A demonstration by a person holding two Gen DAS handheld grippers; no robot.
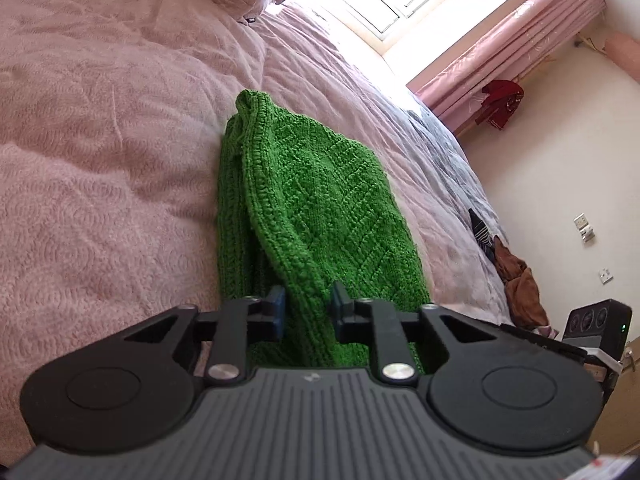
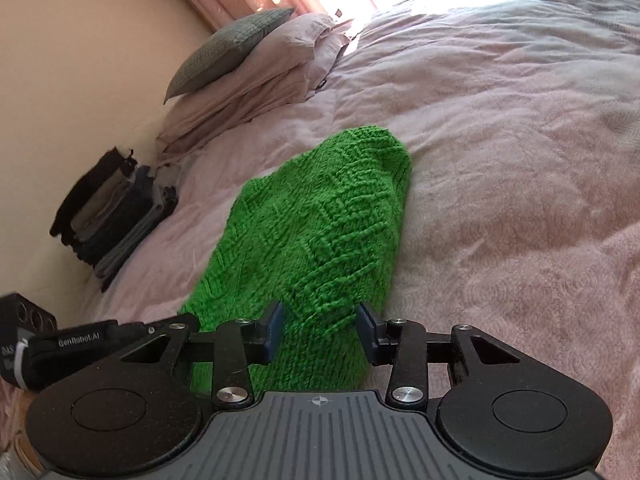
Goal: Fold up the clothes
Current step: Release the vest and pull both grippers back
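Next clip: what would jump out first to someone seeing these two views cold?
The bright green knit sweater, lying on the pink bedspread, runs from mid-frame down between the fingers of both the left gripper and right gripper. Next, the dark stack of folded clothes against the wall, below the pillows.

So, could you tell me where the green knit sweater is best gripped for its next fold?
Probably along the near edge of the green knit sweater, where the left gripper and right gripper sit, coming from the near side. The garment runs lengthwise away across the pink bedspread.
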